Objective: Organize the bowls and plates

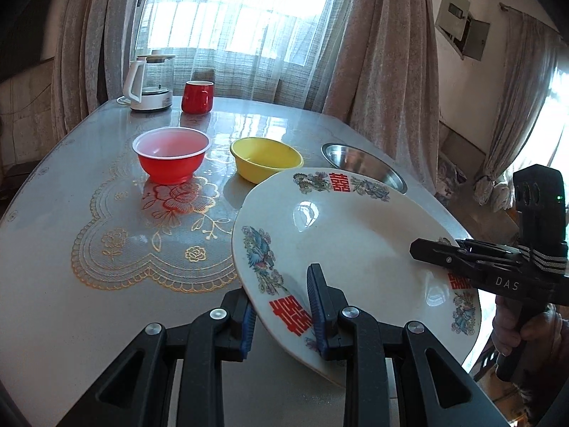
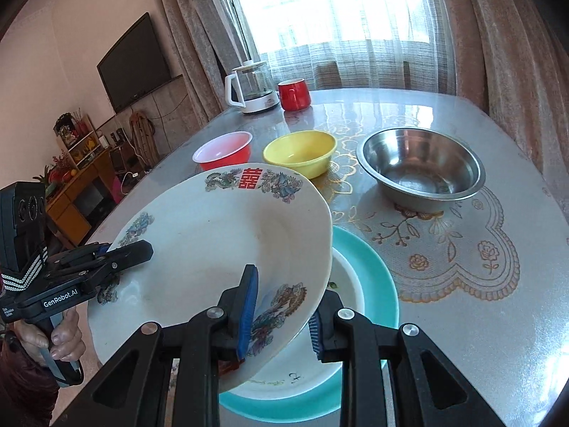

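- A large white plate (image 1: 341,242) with red characters and bird designs is held tilted above the tabletop (image 1: 89,302), filling the lower right of the left wrist view.
- The left claw (image 1: 282,315) clamps the plate's near rim at bottom centre.
- The right claw (image 2: 281,315) grips the opposite rim, over a white plate (image 2: 341,323) stacked on a teal plate (image 2: 377,277).
- Behind, mid-frame: a red bowl (image 1: 170,154), a yellow bowl (image 1: 265,158) and a steel bowl (image 2: 421,167).

A white porcelain plate with red characters (image 2: 213,242) hangs tilted above a smaller white plate (image 2: 341,284) stacked on a round teal plate (image 2: 377,284); behind them a red plastic bowl (image 2: 224,151), yellow plastic bowl (image 2: 300,153) and steel bowl (image 2: 421,167) stand left to right on the glossy table (image 2: 480,320)
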### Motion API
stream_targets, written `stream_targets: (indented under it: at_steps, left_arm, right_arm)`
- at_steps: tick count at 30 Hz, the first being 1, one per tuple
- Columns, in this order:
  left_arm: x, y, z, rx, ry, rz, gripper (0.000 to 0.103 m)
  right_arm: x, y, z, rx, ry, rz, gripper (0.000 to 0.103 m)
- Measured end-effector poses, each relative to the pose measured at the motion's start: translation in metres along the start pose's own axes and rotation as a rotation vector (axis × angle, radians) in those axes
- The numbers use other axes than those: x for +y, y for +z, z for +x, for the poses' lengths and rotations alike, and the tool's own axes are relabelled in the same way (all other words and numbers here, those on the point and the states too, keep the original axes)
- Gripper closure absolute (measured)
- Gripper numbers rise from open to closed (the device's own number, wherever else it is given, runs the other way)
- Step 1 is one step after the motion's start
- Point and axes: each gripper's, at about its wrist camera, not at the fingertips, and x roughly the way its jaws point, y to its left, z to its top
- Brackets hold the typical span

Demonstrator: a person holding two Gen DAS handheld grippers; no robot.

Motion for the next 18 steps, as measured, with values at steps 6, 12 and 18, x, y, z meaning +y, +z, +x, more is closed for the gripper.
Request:
stream_targets:
  at_steps: [6,12,18]
  left_arm:
    - [-0.015,-0.002,0.02,0.043,-0.037,0.029,0.075]
    - [-0.02,-0.007,0.03,0.073,-0.042,0.032,0.075]
    - [-0.019,-0.012,0.038,0.094,-0.036,0.027,0.075]
  right_arm:
    - [-0.022,-0.012,-0.007,0.006,-0.06,0.044,0.077]
    - [-0.033,-0.019,-0.005,0.024,-0.084,0.069,0.077]
    - [-0.036,-0.025,0.0,0.038,-0.087,0.081,0.077]
